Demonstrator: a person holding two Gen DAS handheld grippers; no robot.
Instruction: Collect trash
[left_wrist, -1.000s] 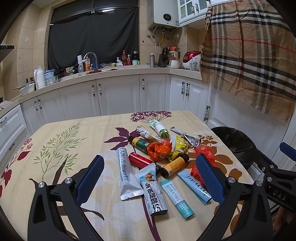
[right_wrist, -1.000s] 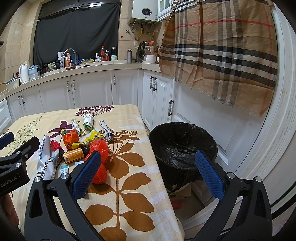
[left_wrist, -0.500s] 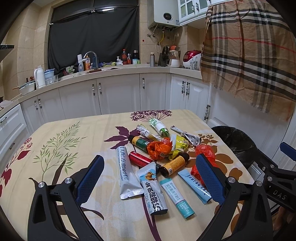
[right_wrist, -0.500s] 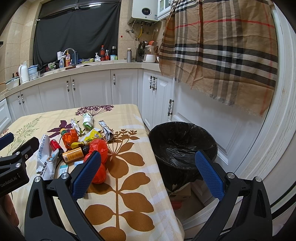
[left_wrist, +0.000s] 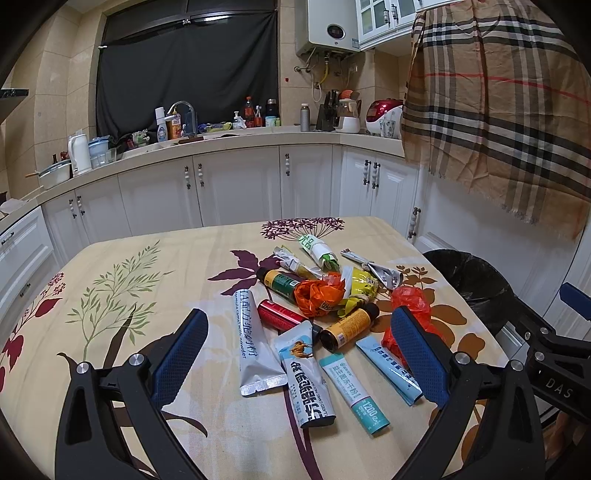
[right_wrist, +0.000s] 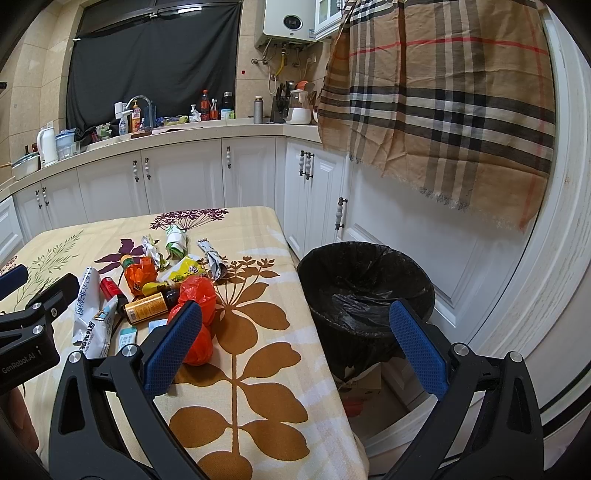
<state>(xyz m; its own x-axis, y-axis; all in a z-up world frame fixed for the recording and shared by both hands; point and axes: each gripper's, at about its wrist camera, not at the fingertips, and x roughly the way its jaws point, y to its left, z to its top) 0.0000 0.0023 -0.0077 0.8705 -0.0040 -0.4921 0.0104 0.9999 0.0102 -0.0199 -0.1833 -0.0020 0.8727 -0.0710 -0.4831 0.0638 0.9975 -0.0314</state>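
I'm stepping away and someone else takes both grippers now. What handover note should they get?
Left gripper: open, empty, above the near end of the trash pile.
Right gripper: open, empty, between the table edge and the bin.
The pile lies on the table: sachets, small bottles, wrappers, with a red plastic bag nearest the bin.
Done: nothing grasped; the bin shows only its black liner.
Left: move every item into the bin.

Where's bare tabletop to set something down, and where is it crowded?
Free: the left half of the tablecloth, left of the silver tube; also the brown-leaf strip between the red bag and the bin-side table edge. Crowded: the pile around the orange wrapper.
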